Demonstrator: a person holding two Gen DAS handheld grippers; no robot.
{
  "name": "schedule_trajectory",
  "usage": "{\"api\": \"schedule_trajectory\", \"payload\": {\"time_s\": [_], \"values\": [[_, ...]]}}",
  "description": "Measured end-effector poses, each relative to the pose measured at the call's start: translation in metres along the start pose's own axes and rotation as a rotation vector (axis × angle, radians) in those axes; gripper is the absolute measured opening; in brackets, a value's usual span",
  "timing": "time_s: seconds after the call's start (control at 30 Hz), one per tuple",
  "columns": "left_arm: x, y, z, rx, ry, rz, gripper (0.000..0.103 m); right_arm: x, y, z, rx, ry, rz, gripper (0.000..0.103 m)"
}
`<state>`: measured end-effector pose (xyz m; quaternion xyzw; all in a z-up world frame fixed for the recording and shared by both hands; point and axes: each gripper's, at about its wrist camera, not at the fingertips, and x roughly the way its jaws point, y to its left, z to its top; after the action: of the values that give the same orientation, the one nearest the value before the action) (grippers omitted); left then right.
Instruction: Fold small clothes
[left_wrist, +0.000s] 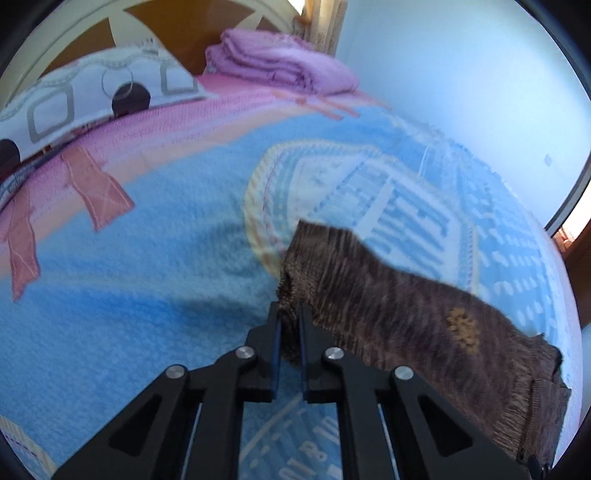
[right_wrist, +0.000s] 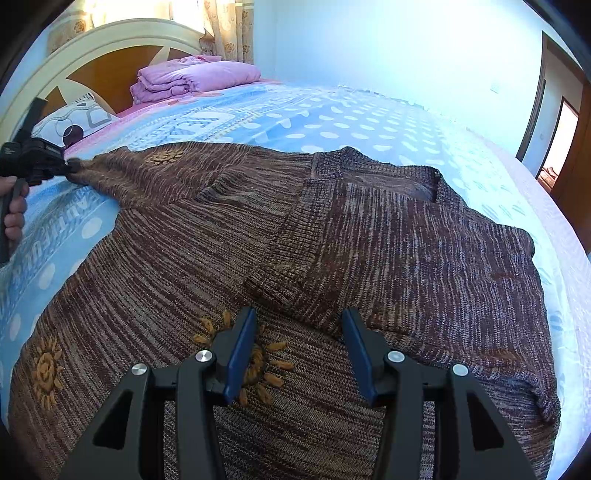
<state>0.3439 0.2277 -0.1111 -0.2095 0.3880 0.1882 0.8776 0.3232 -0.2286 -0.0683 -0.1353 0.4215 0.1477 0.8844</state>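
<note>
A brown knitted sweater (right_wrist: 332, 240) with orange sun embroidery lies spread on the bed, one part folded over its middle. My left gripper (left_wrist: 289, 314) is shut on the cuff of the sweater's sleeve (left_wrist: 388, 295) and holds it lifted above the blue blanket (left_wrist: 147, 258). In the right wrist view the left gripper (right_wrist: 68, 166) shows at the far left, pinching that sleeve end. My right gripper (right_wrist: 299, 325) is open and empty, low over the sweater's body near an embroidered sun (right_wrist: 258, 362).
The bed carries a blue patterned blanket (right_wrist: 332, 118). A folded purple quilt (right_wrist: 192, 77) and a white patterned pillow (right_wrist: 74, 122) lie by the headboard (right_wrist: 92, 62). A white wall runs along the far side. A doorway (right_wrist: 554, 147) is at the right.
</note>
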Motion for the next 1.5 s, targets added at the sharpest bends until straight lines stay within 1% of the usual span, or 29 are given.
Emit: {"api": "schedule_trajectory", "payload": {"time_s": [0.2, 0.37, 0.47, 0.53, 0.6, 0.77, 0.9, 1.07, 1.27, 1.37, 1.5], "values": [[-0.028, 0.010, 0.009, -0.050, -0.040, -0.076, 0.008, 0.000, 0.000, 0.000, -0.002, -0.002, -0.004, 0.050], [-0.039, 0.001, 0.009, -0.066, -0.050, -0.123, 0.008, 0.000, 0.000, 0.001, -0.001, -0.003, -0.005, 0.051], [-0.049, -0.012, 0.009, -0.053, -0.062, -0.155, 0.008, 0.000, -0.004, 0.001, 0.024, -0.006, 0.025, 0.051], [-0.059, -0.026, 0.009, -0.032, -0.076, -0.178, 0.008, -0.002, -0.011, 0.002, 0.058, -0.011, 0.072, 0.056], [-0.067, -0.037, 0.010, -0.017, -0.082, -0.203, 0.008, -0.007, -0.021, 0.003, 0.117, -0.020, 0.127, 0.059], [-0.091, -0.073, 0.010, 0.045, -0.114, -0.264, 0.008, -0.030, -0.049, 0.001, 0.242, -0.038, 0.136, 0.062], [-0.104, -0.104, 0.005, 0.085, -0.121, -0.300, 0.008, -0.057, -0.073, 0.001, 0.277, -0.069, 0.136, 0.066], [-0.117, -0.160, -0.012, 0.172, -0.142, -0.325, 0.008, -0.087, -0.105, -0.009, 0.309, -0.094, 0.094, 0.068], [-0.117, -0.219, -0.045, 0.243, -0.121, -0.371, 0.008, -0.106, -0.125, -0.037, 0.344, -0.101, 0.073, 0.068], [-0.113, -0.251, -0.070, 0.281, -0.098, -0.391, 0.008, -0.111, -0.129, -0.051, 0.351, -0.115, 0.070, 0.068], [-0.100, -0.298, -0.115, 0.371, -0.085, -0.366, 0.008, -0.112, -0.133, -0.063, 0.365, -0.143, 0.069, 0.068]]}}
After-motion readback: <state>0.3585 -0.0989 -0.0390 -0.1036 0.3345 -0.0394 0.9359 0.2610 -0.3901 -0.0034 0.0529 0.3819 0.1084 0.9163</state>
